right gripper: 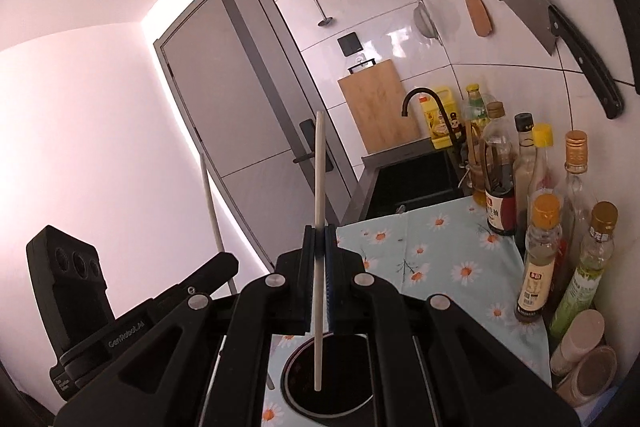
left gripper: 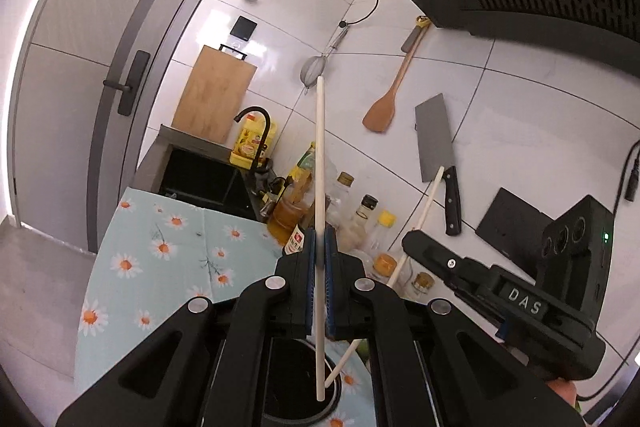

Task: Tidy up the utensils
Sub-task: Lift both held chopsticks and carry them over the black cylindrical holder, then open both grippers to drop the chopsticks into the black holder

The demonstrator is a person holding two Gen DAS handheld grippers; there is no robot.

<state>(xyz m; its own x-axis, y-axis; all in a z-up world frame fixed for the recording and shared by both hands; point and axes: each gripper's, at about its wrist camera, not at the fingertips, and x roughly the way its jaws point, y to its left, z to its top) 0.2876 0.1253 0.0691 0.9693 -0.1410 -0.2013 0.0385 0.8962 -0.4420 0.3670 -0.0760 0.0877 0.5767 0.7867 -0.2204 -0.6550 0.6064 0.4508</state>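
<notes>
Both tools are clamped on a chopstick each: the left tool (left gripper: 320, 247) pinches a white chopstick (left gripper: 319, 163) roughly mid-length, and the right tool (right gripper: 320, 247) does the same with its own chopstick (right gripper: 319, 187). Landmark is the dark round holder (left gripper: 298, 415) on the daisy-print counter (left gripper: 168, 247). Each stick stands nearly upright with its lower tip right over the holder's mouth; in the left view the other stick (left gripper: 428, 203) leans in from the right toward the same opening.

My take on doing this well: keep the sticks vertical, centre both tips over the holder, lower until they're inside the rim, then let go. Don't release early or they'll tip toward the bottles (right gripper: 536, 255) behind the holder.
</notes>
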